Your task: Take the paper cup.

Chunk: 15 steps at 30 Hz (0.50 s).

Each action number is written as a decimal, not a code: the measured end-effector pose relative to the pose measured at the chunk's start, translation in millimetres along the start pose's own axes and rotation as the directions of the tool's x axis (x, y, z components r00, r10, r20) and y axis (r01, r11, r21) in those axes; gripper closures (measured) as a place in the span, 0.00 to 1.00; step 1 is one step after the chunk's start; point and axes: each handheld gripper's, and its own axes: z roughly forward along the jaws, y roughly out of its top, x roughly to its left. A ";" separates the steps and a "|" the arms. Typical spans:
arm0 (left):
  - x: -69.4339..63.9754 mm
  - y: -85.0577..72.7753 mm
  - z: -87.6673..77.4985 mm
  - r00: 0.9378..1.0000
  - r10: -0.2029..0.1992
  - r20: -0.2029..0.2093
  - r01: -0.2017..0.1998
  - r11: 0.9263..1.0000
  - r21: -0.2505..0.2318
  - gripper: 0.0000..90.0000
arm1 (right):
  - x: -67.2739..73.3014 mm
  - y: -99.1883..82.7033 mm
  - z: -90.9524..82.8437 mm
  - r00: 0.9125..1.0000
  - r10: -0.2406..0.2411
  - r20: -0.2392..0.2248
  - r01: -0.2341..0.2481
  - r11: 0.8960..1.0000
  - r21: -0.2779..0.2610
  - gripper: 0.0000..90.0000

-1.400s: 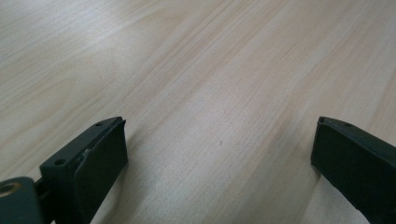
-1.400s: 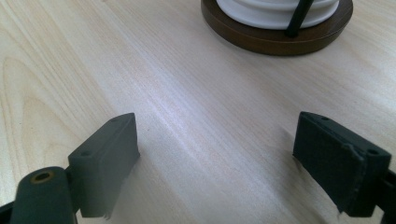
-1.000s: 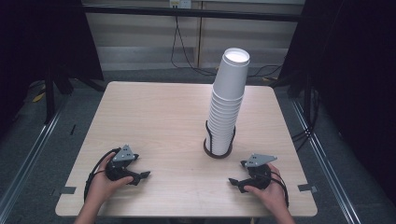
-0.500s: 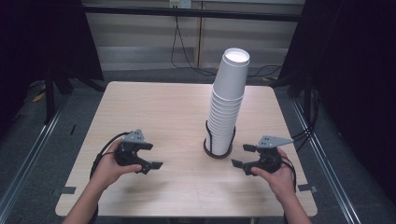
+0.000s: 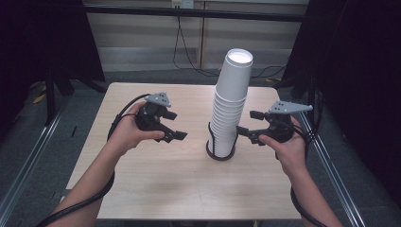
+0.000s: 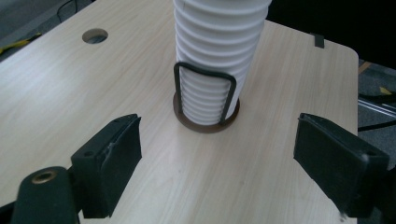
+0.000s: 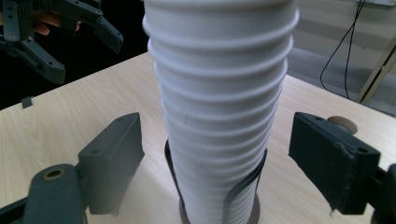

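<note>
High view, left to right: the left gripper (image 5: 169,126) hangs wide open and empty, the stack of paper cups (image 5: 229,104) stands in its wire holder (image 5: 220,148) mid-table, the right gripper (image 5: 249,125) gapes empty just beside it — likely the approach, a grasp on the stack seemingly next.

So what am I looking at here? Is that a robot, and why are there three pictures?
No robot: a person holds a two-jaw hand tool in each hand. The high view looks down on the table. There the left gripper and right gripper sit either side of a tall stack of white cups standing in a dark wire holder. The other two pictures come from cameras riding on each gripper, looking along its black jaws at the cups. Both grippers are open and hold nothing.
</note>
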 end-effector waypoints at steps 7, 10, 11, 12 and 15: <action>1.3 39.4 2.1 1.000 0.026 -0.001 -0.026 1.000 -0.015 0.16 | -3.2 21.5 3.8 1.000 0.000 0.003 0.000 1.000 -0.020 0.18; 3.6 49.3 1.7 1.000 0.021 0.010 -0.020 0.999 -0.038 0.16 | -4.8 27.1 5.7 1.000 0.014 -0.017 -0.014 0.999 -0.036 0.17; 4.7 56.4 1.7 1.000 0.023 0.005 -0.022 0.999 -0.046 0.16 | -4.8 28.4 6.2 1.000 0.016 -0.018 -0.017 0.999 -0.040 0.17; 5.3 59.4 1.5 1.000 0.027 0.001 -0.027 0.998 -0.050 0.16 | -4.8 30.3 6.9 1.000 0.014 -0.018 -0.015 0.999 -0.043 0.16; 7.0 67.0 2.3 1.000 0.025 0.015 -0.024 0.997 -0.068 0.16 | -4.0 33.8 8.5 1.000 0.013 -0.016 -0.013 0.999 -0.049 0.16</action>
